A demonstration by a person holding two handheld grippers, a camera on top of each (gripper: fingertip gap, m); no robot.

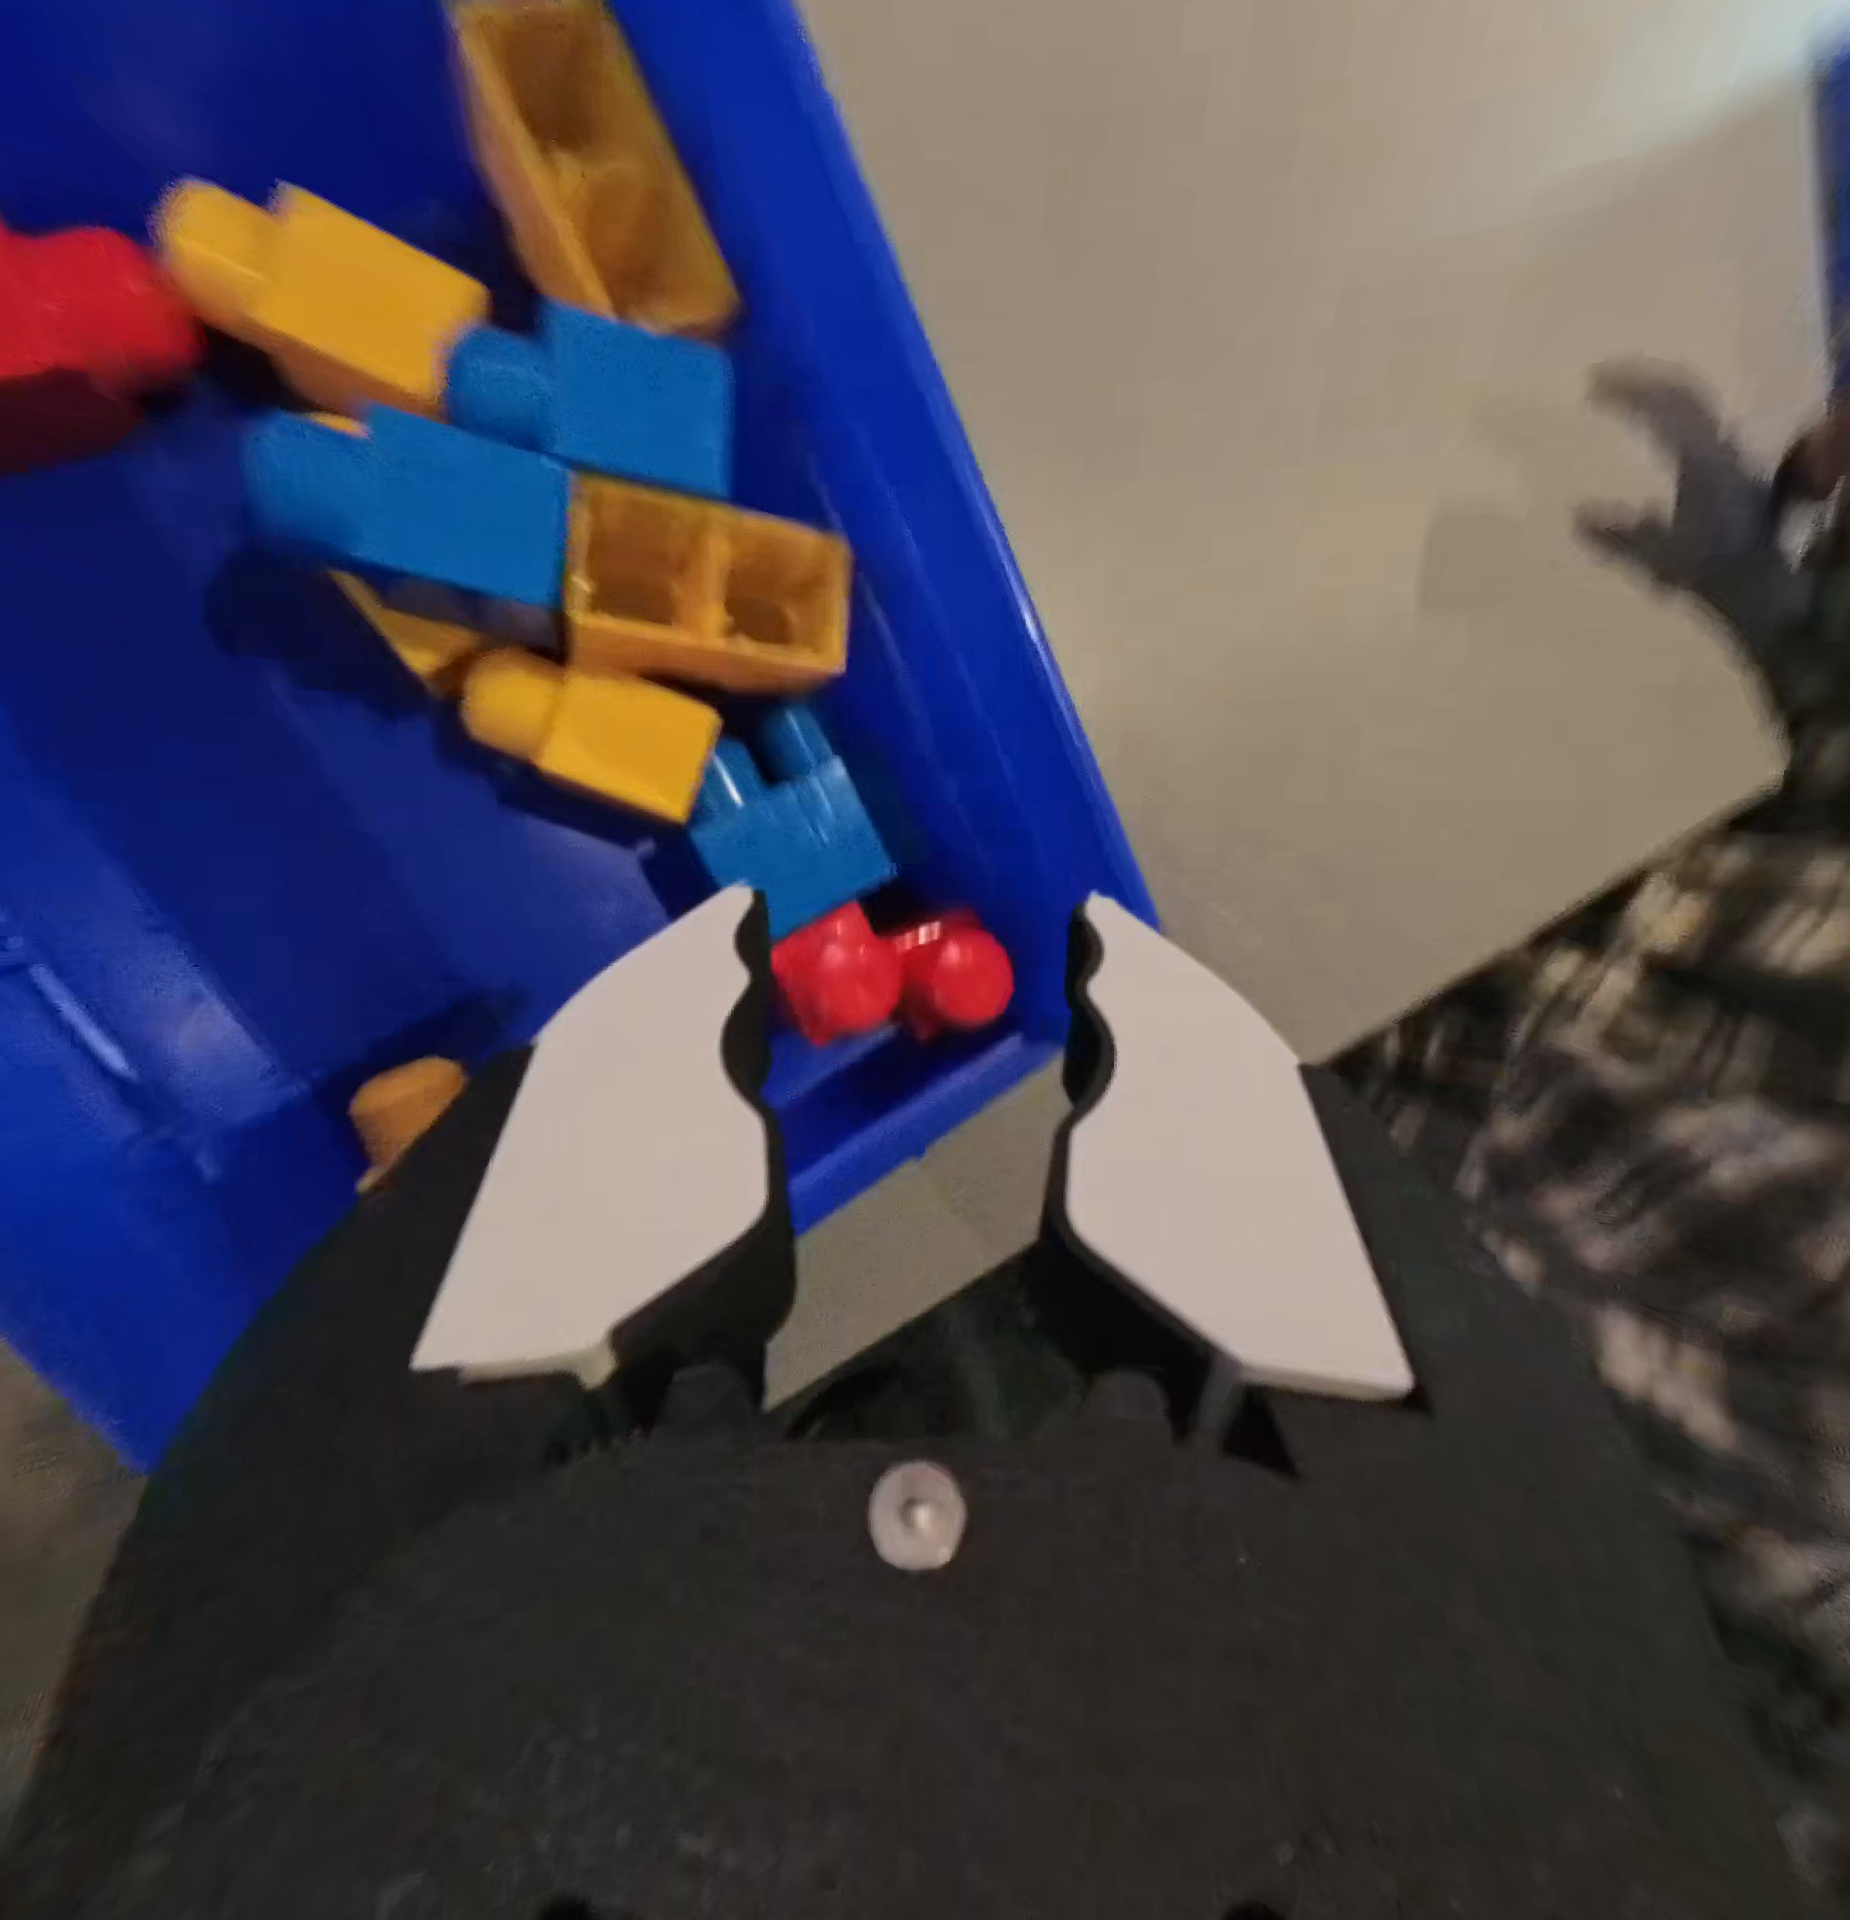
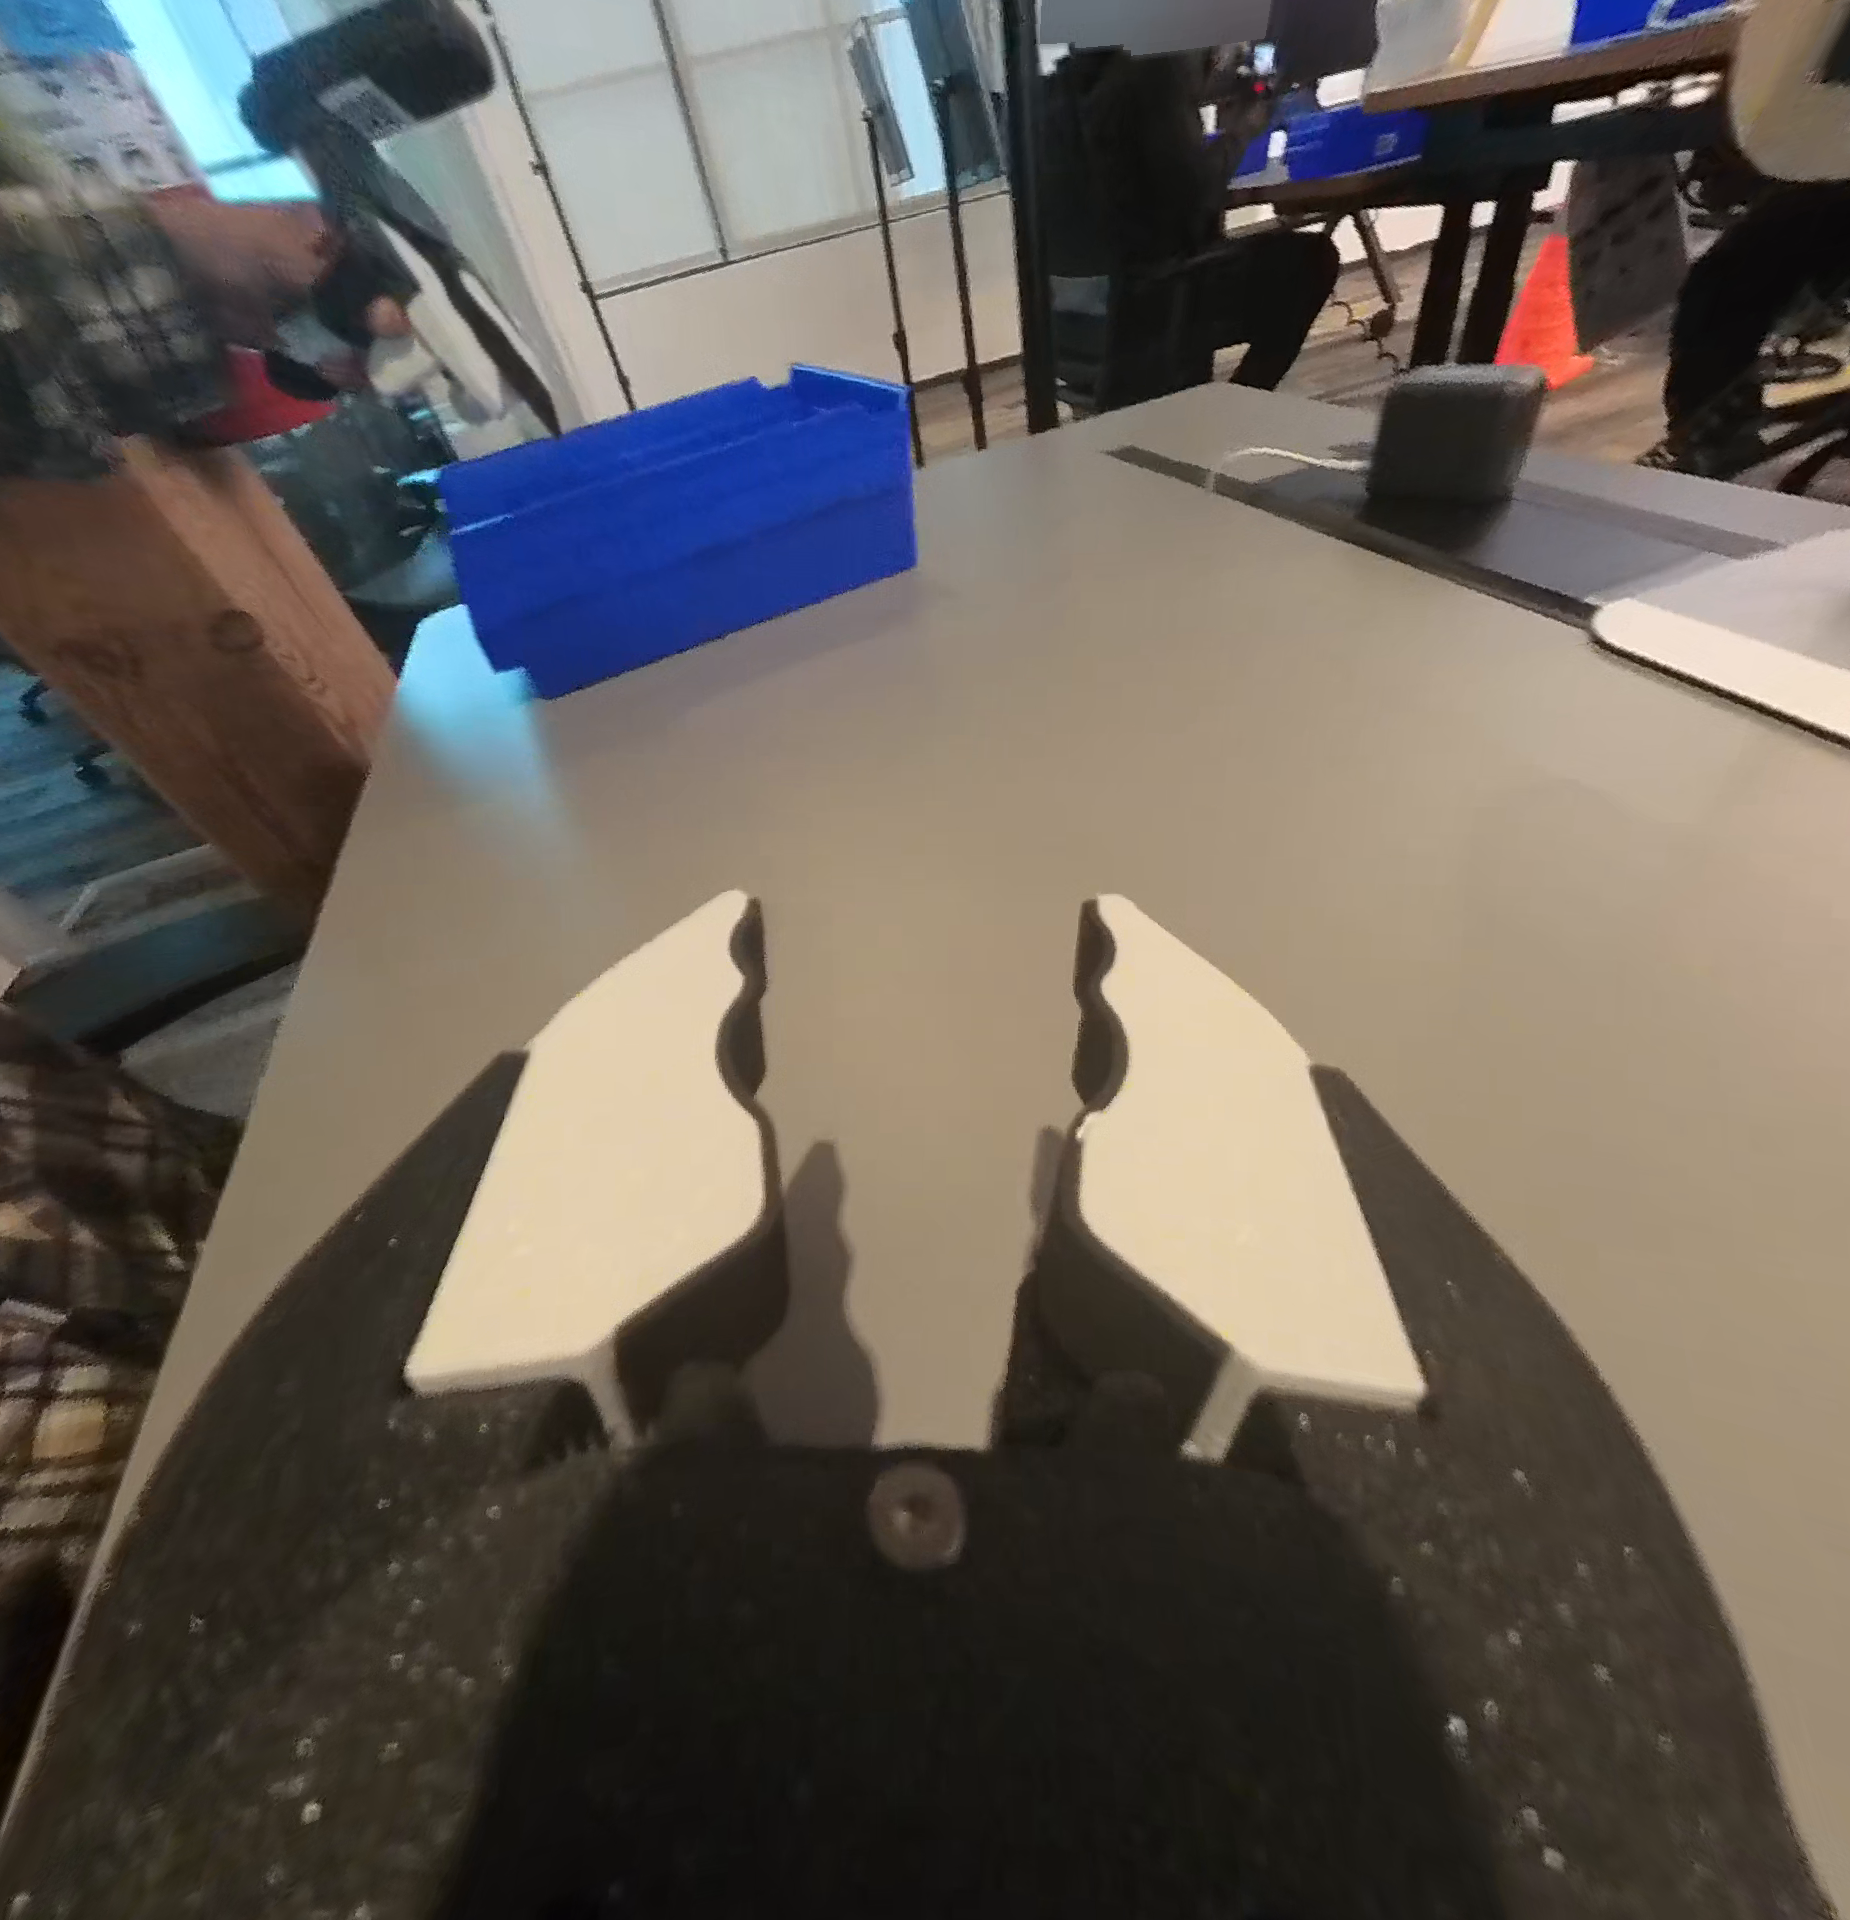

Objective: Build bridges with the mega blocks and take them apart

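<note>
The left gripper (image 1: 916,920) is held with its white, black-lined fingers (image 1: 630,1132) spread and nothing gripped between them, while the right gripper (image 2: 921,920) is likewise held apart and empty, its fingers (image 2: 1212,1153) pointed forward and slightly downward.

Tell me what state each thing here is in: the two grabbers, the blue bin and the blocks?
Left gripper: jaws open, empty, over the bin's corner.
Right gripper: jaws open, empty, above the bare table.
Blue bin: on the table, upright, no lid.
Mega blocks: loose in the bin, jumbled; no bridge built.
Red block: in the bin's corner, nearest the left jaws, ungripped.
</note>
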